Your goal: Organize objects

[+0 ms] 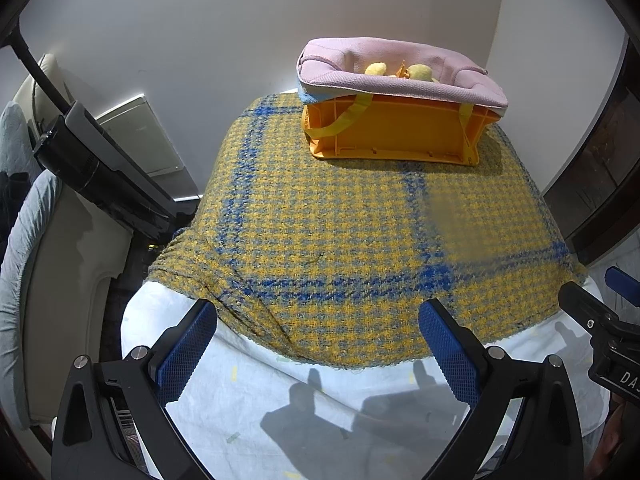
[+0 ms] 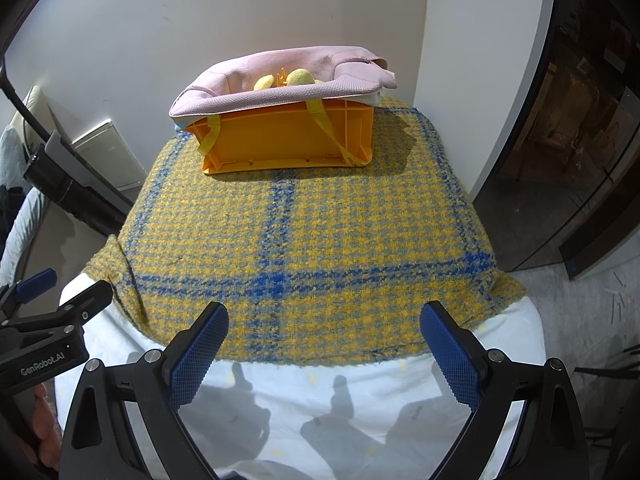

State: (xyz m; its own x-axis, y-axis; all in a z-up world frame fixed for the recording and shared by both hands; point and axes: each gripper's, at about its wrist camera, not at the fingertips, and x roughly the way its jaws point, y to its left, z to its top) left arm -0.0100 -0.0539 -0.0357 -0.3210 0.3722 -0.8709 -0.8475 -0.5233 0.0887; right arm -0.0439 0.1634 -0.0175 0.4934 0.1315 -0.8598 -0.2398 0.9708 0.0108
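Note:
An orange plastic crate (image 1: 392,132) (image 2: 288,140) stands at the far end of the table. A pink fabric bag (image 1: 384,76) (image 2: 256,88) lines it, folded over the rim, with yellow straps hanging down the side. Yellow plush items (image 1: 404,72) (image 2: 288,78) show inside. My left gripper (image 1: 318,344) is open and empty over the table's near edge. My right gripper (image 2: 324,344) is open and empty beside it, also at the near edge. Each gripper shows at the edge of the other's view.
A yellow and blue checked cloth (image 1: 340,232) (image 2: 304,240) covers most of the table over a pale sheet (image 1: 304,408). A white wall lies behind. A black device (image 1: 100,168) and a chair stand at left, a dark glass door (image 2: 580,140) at right.

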